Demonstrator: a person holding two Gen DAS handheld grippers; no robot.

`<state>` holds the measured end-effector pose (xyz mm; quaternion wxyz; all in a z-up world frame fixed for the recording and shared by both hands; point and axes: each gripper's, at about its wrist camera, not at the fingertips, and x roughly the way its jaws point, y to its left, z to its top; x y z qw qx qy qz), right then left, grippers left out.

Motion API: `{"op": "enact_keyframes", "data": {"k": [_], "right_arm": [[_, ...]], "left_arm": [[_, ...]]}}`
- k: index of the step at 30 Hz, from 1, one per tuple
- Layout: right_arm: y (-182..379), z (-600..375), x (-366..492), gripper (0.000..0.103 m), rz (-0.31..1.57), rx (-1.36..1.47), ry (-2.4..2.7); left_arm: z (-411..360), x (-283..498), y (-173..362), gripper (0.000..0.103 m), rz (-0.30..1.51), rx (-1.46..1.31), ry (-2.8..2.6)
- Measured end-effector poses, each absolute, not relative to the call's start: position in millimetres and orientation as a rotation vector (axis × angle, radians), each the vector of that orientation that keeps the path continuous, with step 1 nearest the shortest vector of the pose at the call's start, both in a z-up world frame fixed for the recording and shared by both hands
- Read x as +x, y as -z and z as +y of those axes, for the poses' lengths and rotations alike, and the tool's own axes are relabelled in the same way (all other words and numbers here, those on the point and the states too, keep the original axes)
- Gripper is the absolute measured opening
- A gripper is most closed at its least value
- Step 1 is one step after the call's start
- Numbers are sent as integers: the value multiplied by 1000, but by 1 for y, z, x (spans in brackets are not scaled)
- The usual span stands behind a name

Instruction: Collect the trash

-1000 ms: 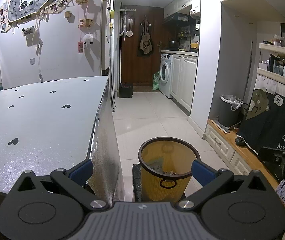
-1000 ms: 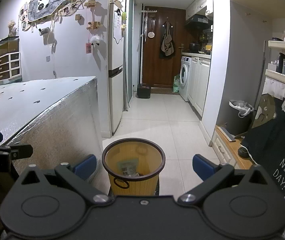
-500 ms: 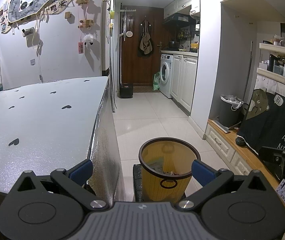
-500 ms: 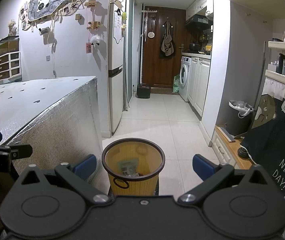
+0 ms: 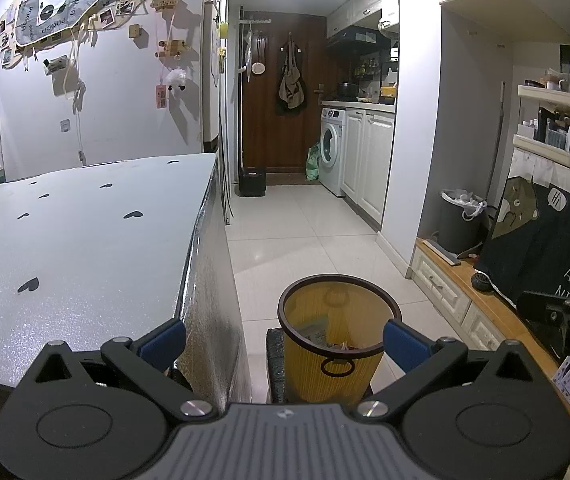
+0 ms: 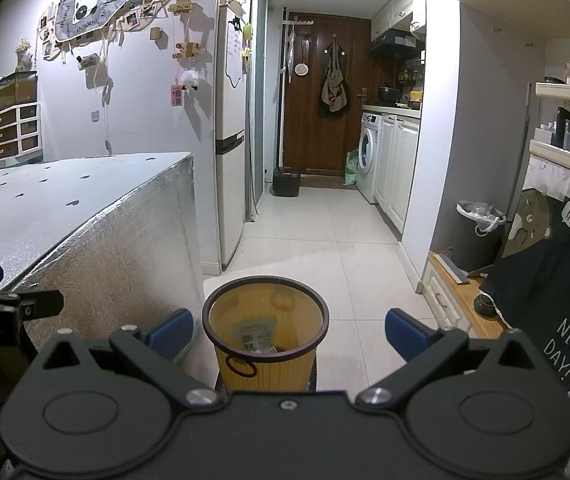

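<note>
A yellow waste bin (image 5: pixel 335 360) with a dark rim stands on a dark mat on the floor beside the table; it also shows in the right wrist view (image 6: pixel 265 354). Paper scraps and a labelled packet (image 6: pixel 255 334) lie inside it. My left gripper (image 5: pixel 283 338) is open and empty, held above the table edge and the bin. My right gripper (image 6: pixel 289 328) is open and empty, held above the bin. Each gripper shows at the edge of the other's view.
A silver table (image 5: pixel 85 240) with black heart marks fills the left. A tiled floor (image 5: pixel 305 232) runs to a brown door. A grey bin with a white liner (image 5: pixel 459 220) stands by a low wooden bench on the right. A fridge (image 6: pixel 231 152) stands behind the table.
</note>
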<state>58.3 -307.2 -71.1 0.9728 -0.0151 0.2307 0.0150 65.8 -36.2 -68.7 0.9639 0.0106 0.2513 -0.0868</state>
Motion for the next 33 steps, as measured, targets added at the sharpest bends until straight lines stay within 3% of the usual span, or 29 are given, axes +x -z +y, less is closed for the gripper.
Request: {"op": "enact_keyframes", "data": {"k": [33], "right_arm": [[71, -311, 58, 103, 466, -34, -31]], "left_arm": [[-33, 66, 66, 103, 503, 27, 167]]}}
